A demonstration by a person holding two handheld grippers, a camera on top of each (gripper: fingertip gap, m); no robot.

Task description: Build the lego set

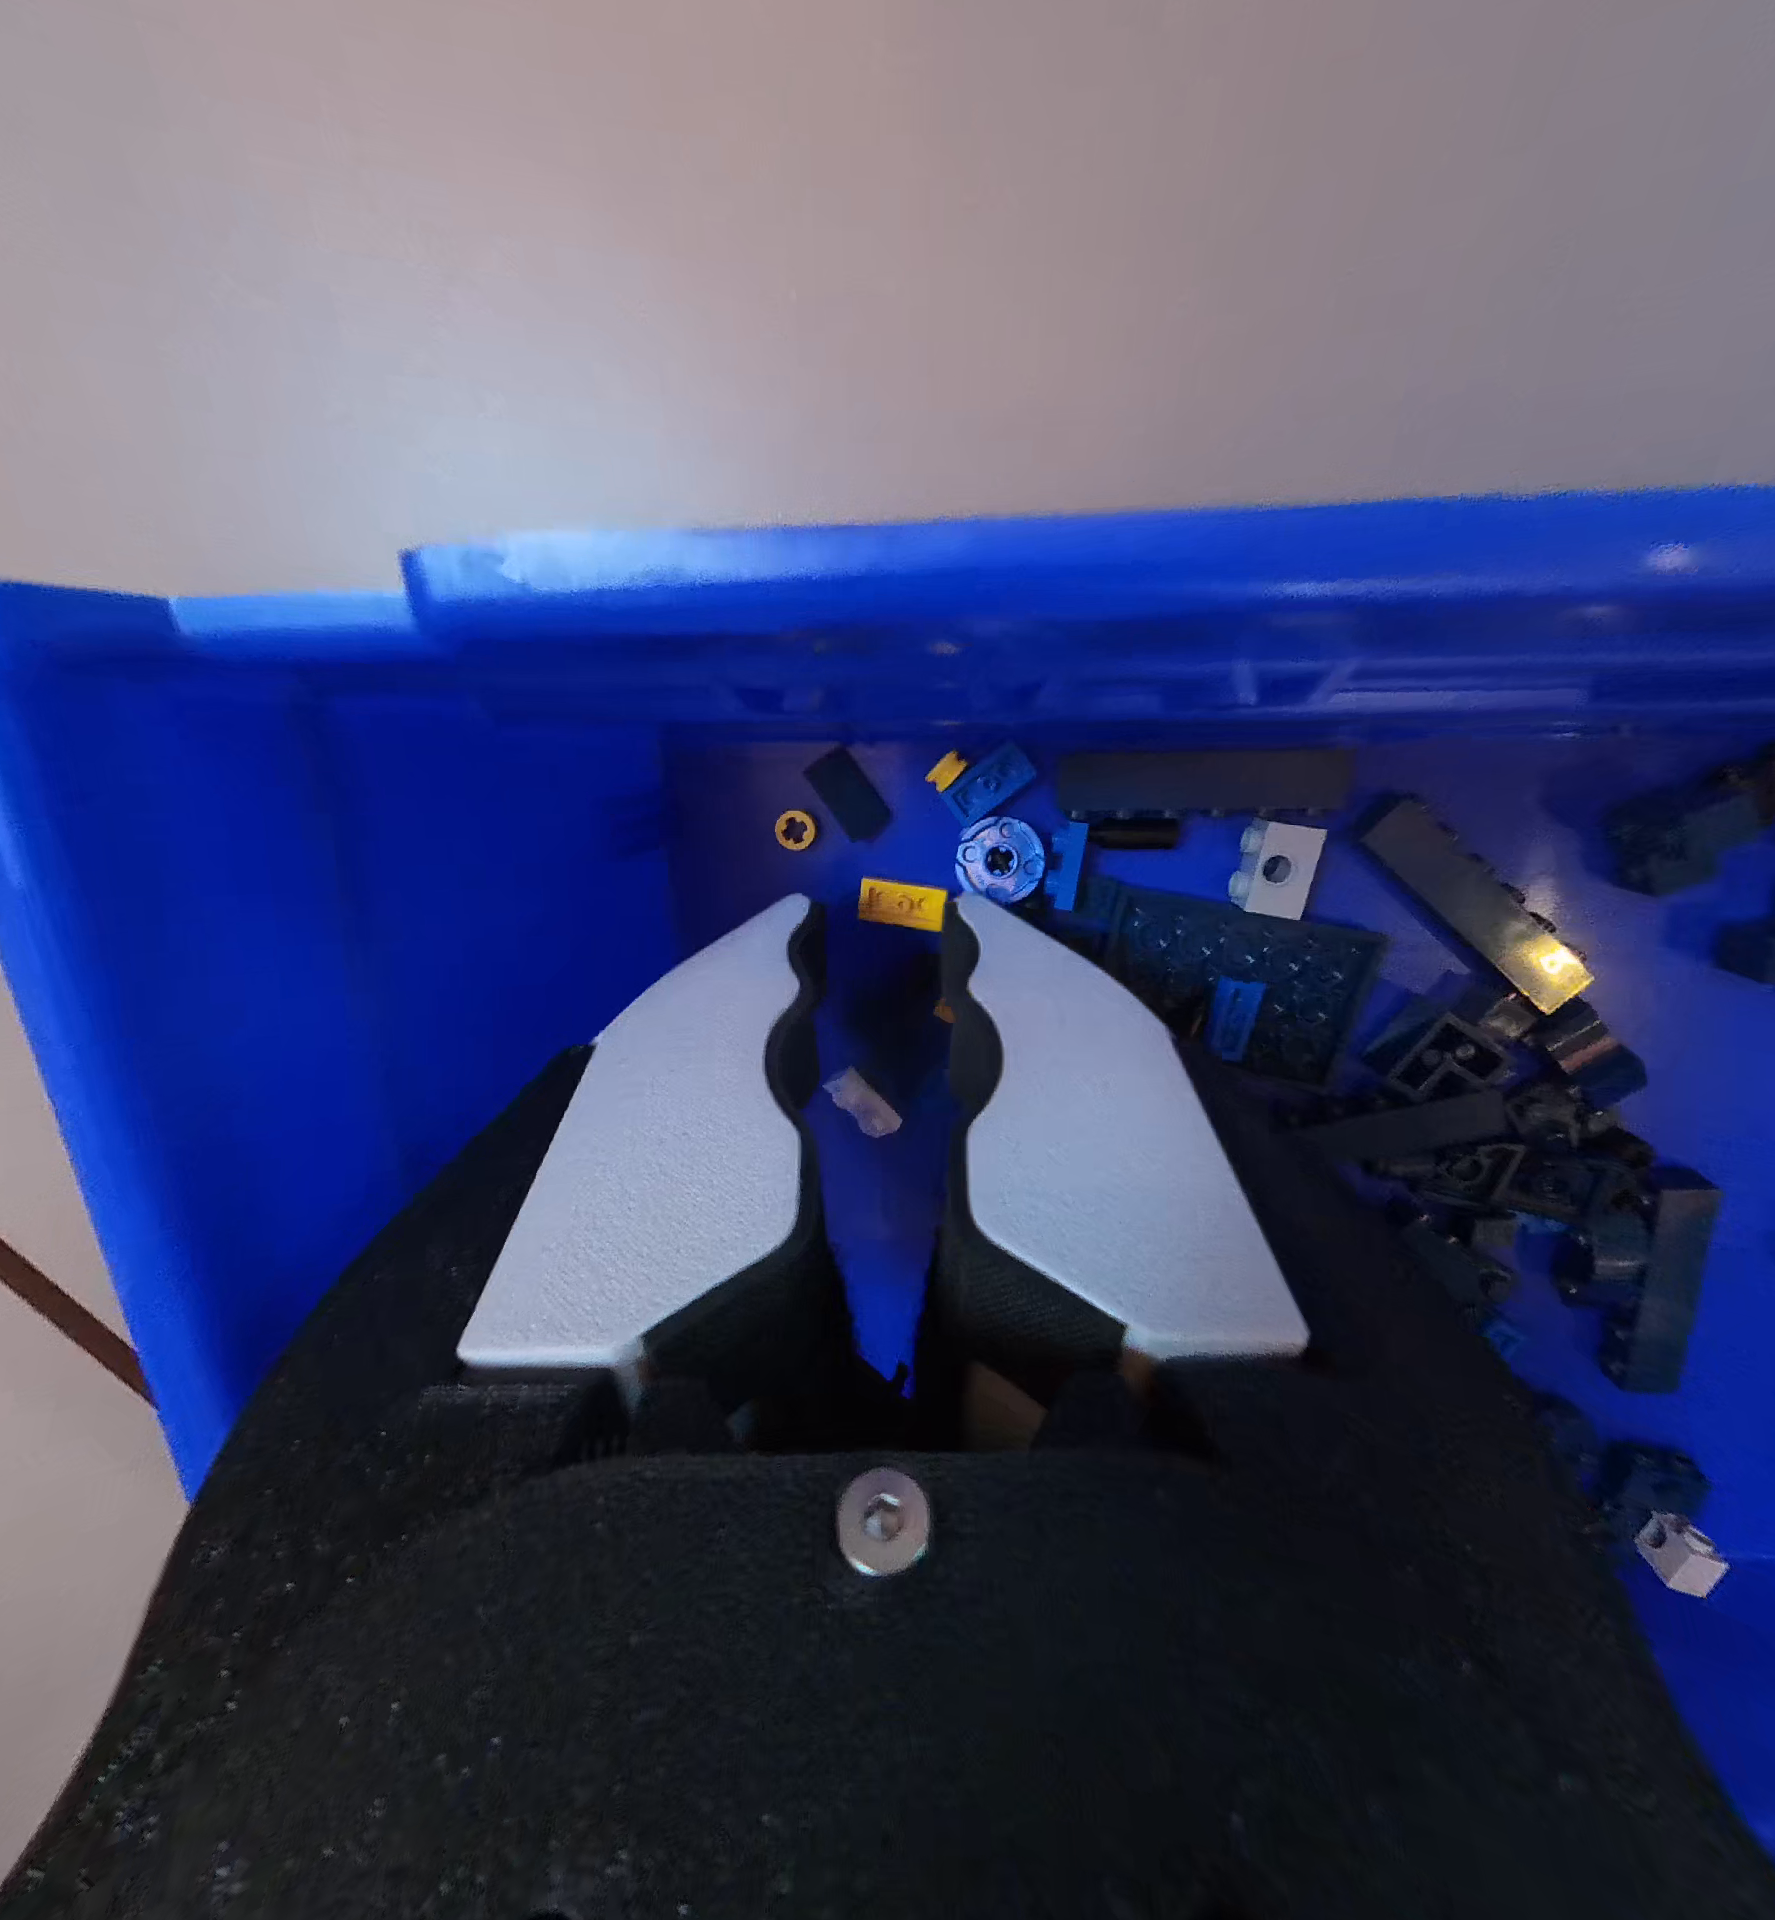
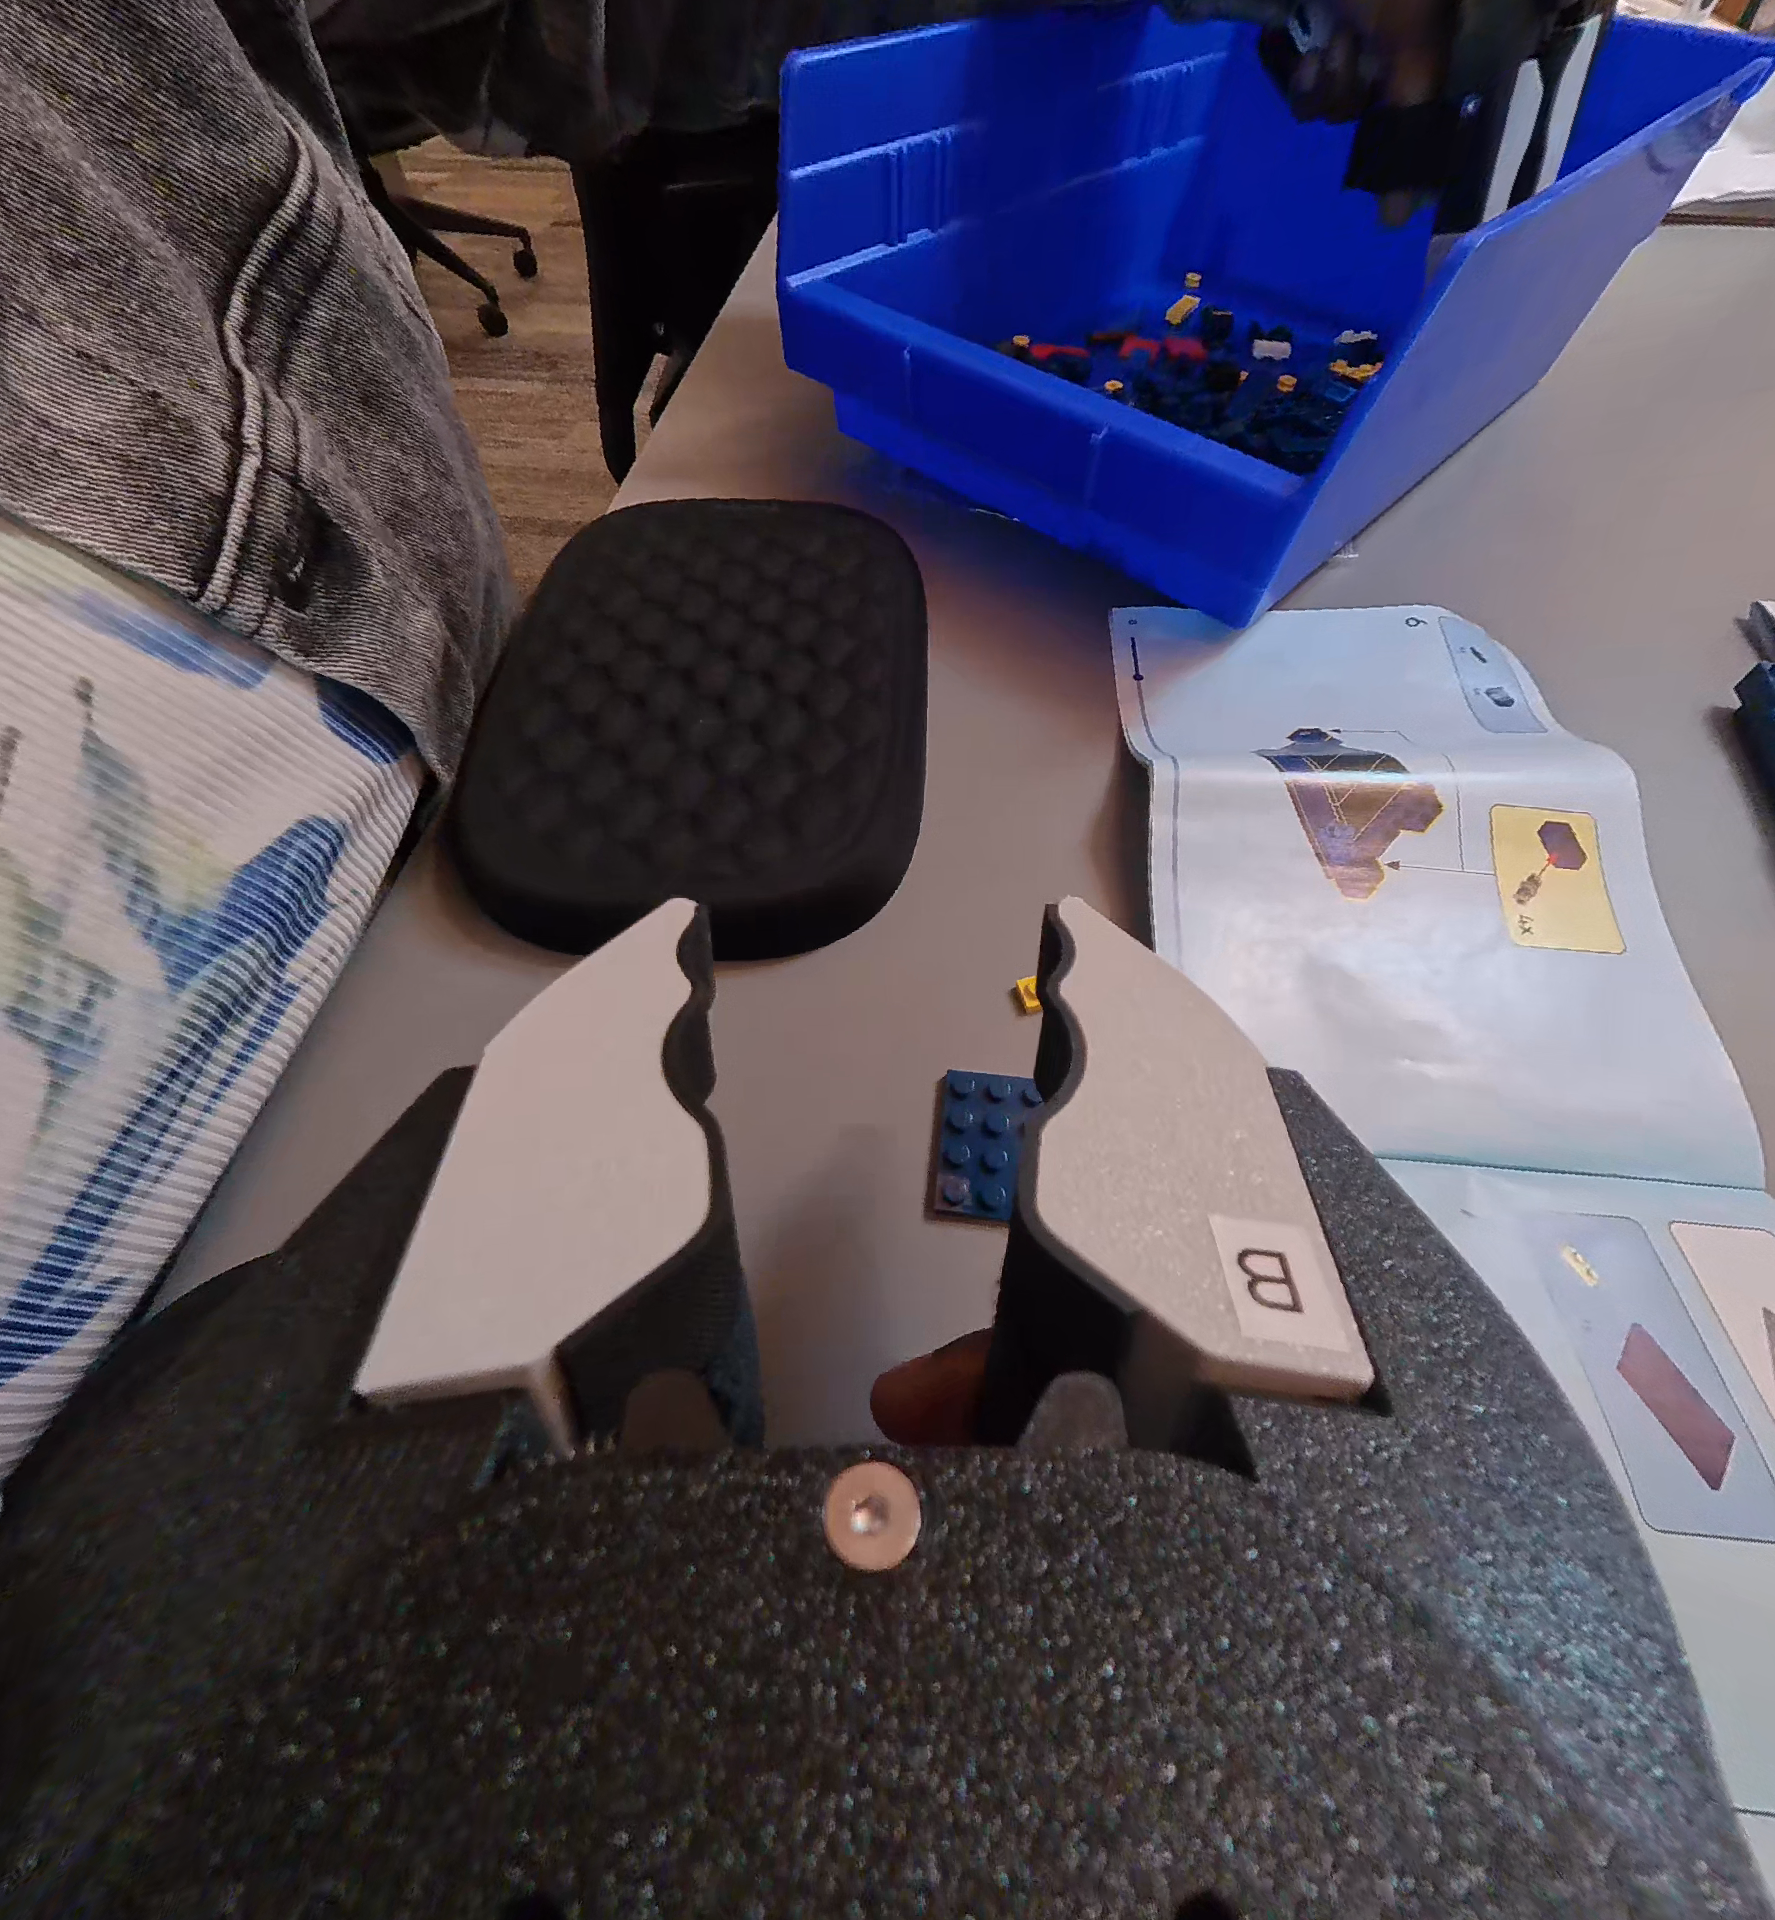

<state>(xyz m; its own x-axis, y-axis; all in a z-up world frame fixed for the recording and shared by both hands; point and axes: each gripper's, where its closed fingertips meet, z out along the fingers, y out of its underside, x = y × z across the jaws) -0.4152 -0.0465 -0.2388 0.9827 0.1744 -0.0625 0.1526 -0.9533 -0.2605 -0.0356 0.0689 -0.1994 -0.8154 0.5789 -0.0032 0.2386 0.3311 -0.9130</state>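
While the left hand-held gripper (image 1: 881,914) hangs narrowly parted inside the blue bin (image 1: 239,935) — a yellow plate (image 1: 901,902) just beyond its tips, ungripped — the right hand-held gripper (image 2: 870,925) gapes over the bench (image 2: 841,1039), a blue plate (image 2: 982,1143) beside its right finger.

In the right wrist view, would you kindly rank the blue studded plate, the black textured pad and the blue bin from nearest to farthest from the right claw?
1. Blue studded plate, beside the right claw's right finger.
2. Black textured pad, just ahead, left.
3. Blue bin, far ahead, right.

My left tool (image 1: 883,914) points down with its fingers (image 1: 717,1049) drawn close, a narrow gap between the tips and nothing gripped, while my right tool (image 2: 867,925) hangs level, fingers (image 2: 1153,1091) spread wide and bare.
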